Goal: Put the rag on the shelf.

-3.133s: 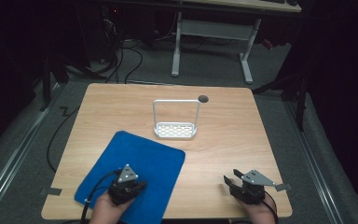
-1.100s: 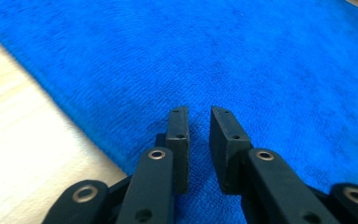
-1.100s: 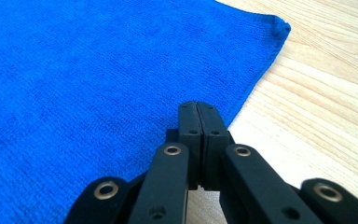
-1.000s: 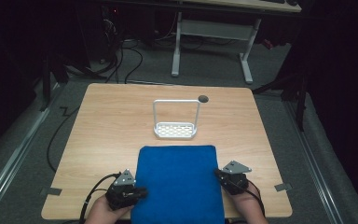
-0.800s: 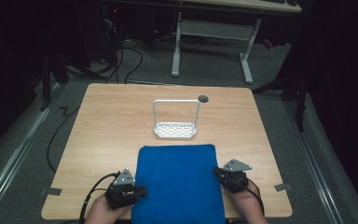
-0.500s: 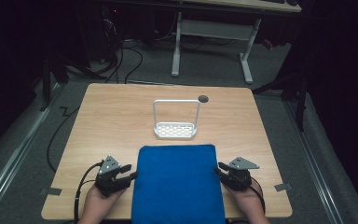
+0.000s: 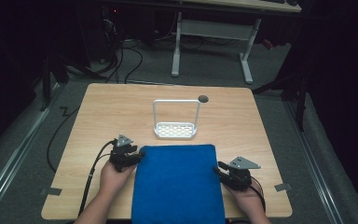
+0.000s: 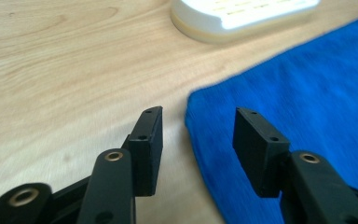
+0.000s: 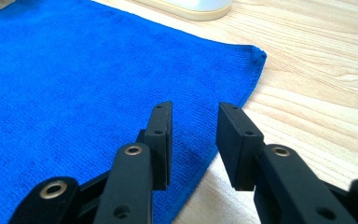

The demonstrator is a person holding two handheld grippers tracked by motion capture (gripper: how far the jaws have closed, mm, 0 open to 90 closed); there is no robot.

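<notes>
Both grippers sit at the near half of the wooden table in the high view: the left gripper at the far left corner of the blue cloth, the right gripper at its right edge. A white rack stands just beyond the cloth. Left gripper view: jaws apart, having just opened, straddling the cloth's left edge without pressing it. Right gripper view: jaws parted, just opening, over the cloth's right edge, nothing clamped
</notes>
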